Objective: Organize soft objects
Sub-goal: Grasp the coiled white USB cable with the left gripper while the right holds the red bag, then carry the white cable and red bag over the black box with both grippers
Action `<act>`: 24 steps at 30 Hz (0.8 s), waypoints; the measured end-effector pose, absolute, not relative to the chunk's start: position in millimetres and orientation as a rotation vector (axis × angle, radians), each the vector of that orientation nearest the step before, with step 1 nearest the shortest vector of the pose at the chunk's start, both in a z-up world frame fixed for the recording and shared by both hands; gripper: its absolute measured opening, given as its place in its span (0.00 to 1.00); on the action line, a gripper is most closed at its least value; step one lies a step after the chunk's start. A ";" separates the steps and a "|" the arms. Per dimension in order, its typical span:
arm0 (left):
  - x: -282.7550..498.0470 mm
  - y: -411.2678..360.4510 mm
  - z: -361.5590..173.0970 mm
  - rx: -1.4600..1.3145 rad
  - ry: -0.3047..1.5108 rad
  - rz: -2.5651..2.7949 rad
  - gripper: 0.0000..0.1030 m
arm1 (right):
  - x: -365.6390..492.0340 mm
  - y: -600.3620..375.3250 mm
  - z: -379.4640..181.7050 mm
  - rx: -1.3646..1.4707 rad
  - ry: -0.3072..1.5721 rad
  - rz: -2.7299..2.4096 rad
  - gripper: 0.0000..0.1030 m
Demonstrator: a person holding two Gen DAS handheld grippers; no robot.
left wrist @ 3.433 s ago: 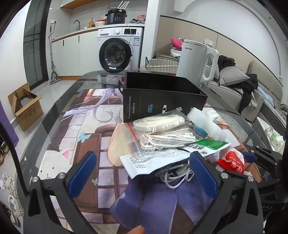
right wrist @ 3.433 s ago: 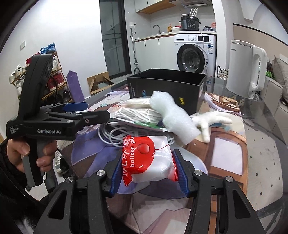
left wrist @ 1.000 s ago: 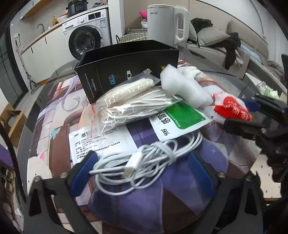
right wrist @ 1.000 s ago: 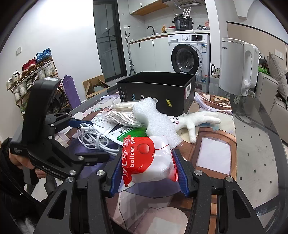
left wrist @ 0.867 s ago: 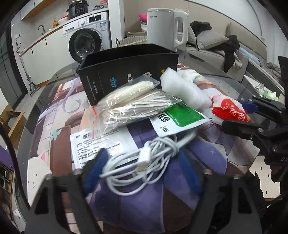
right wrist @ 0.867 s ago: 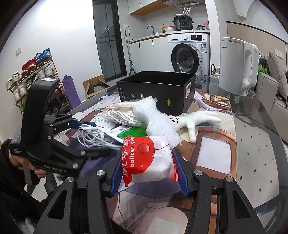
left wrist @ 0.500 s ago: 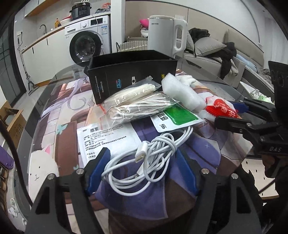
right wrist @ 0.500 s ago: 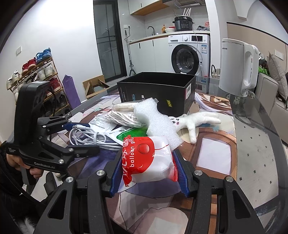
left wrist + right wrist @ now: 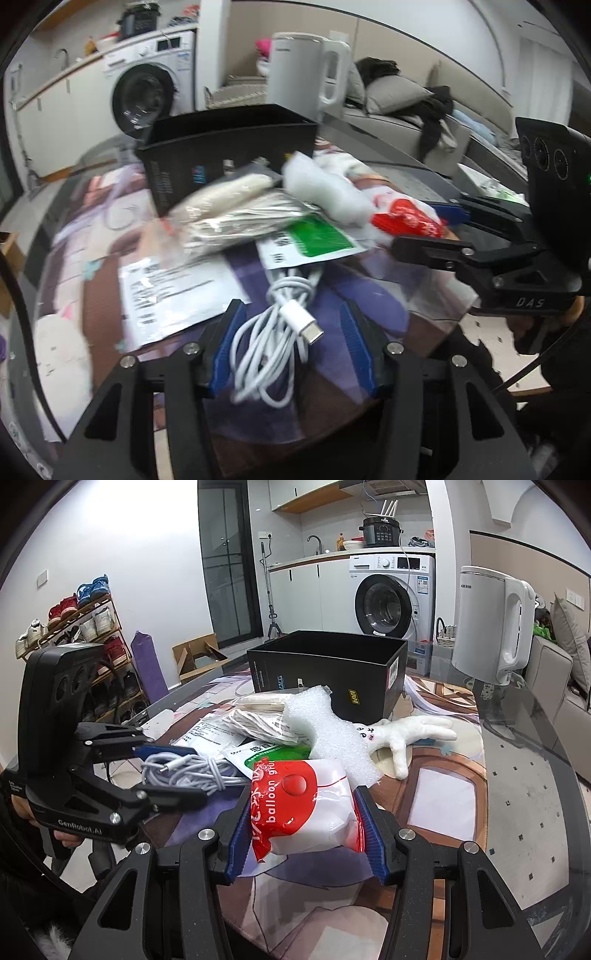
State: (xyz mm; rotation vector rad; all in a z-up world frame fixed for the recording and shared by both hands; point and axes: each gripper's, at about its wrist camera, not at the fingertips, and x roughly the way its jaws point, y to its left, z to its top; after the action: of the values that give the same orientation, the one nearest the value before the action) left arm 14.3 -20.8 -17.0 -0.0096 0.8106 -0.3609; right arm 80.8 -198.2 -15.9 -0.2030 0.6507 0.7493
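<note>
Item 1, white cable bundle [image 9: 275, 332], USB-C plug uppermost: lies between fingers of left gripper [image 9: 291, 343], near edge of table [image 9: 517, 794]; jaws roughly halfway in, left pad against the coils, right pad w/ a gap, so cannot tell if it's actually gripped. Item 2, red/white packet marked "balloon glue" [image 9: 303, 805]: pinched between both blue pads of right gripper [image 9: 301, 834], jaws closed onto it, packet sits at the near end of the pile. Item 3, green/white sachet [image 9: 310, 243]: flat, overlapping far end of cable. Item 4, printed white pouch [image 9: 170, 295]: flat, just left of cable. Item 5, clear bags w/ cream-coloured contents [image 9: 236, 206]: stacked behind sachet, blurred in left view. Item 6, white foam sheet [image 9: 325, 731]: draped over bags, touching packet's far side. Item 7, white plush hand [image 9: 410, 734]: on table right of foam. Item 8, black box [image 9: 325, 672]: open top, upright, behind pile. Bkgd: white kettle [image 9: 487, 624] at right on table; washing machine [image 9: 391, 598] beyond.
</note>
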 end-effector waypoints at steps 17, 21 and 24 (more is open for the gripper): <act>12.6 -20.9 -23.6 -0.065 0.817 -0.336 0.23 | 79.9 -198.0 -15.5 -0.200 0.649 0.749 0.51; 0.6 -13.0 -22.1 -0.082 0.809 -0.325 0.23 | 77.0 -195.9 -13.9 -0.205 0.639 0.759 0.51; -6.3 -8.3 -19.2 -0.095 0.804 -0.327 0.23 | 75.0 -195.0 -12.6 -0.207 0.630 0.766 0.51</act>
State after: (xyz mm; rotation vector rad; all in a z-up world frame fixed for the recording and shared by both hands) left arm -6.3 -8.3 -19.2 -0.0953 0.8042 -0.3273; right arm 75.0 -195.0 -12.6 -0.2065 0.6297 0.7657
